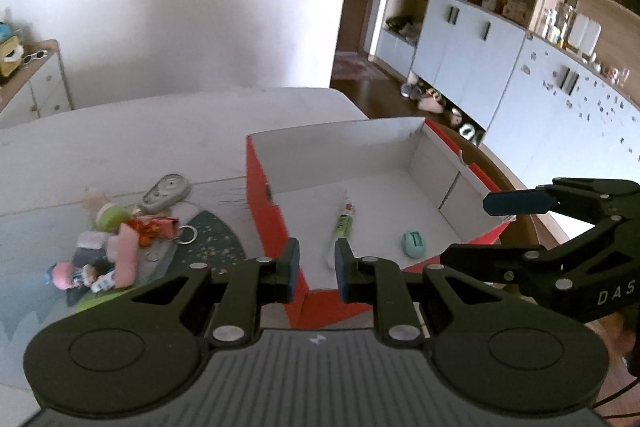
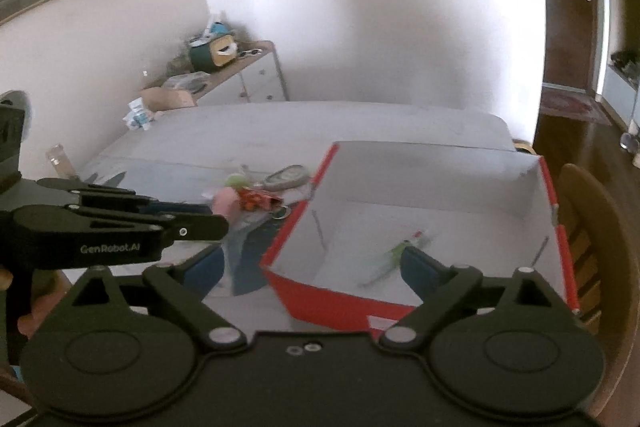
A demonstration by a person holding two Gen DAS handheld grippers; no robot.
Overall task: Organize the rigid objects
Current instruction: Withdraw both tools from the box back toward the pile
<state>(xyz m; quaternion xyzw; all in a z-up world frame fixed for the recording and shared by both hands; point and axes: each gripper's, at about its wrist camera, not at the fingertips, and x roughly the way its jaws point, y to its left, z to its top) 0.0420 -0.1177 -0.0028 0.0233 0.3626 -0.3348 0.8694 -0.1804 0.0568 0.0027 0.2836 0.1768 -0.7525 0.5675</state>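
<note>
Two hand-held grippers hang over a grey table point(image 1: 160, 131) where a red cardboard box point(image 1: 266, 215) with a white interior stands open. The left gripper point(image 1: 317, 269) sits above the box's near corner, its blue-padded fingers a narrow gap apart and holding nothing. The right gripper point(image 2: 310, 265) hovers over the box's near wall with its fingers spread wide, also empty; in the left wrist view it reaches in from the right across the box's near right corner.

Inside the box lie a green-and-white tube point(image 1: 342, 225) and, near it, a small teal oval object point(image 1: 414, 243). Left of the box, outside it, a heap of small trinkets point(image 1: 108, 247) rests on the table, with a grey oval case point(image 1: 166, 193) at its far edge and a key ring point(image 1: 187, 235) just beside the box's red wall. A wooden chair point(image 2: 584, 227) stands right of the box, and white cabinets point(image 1: 472, 39) line the far wall.
</note>
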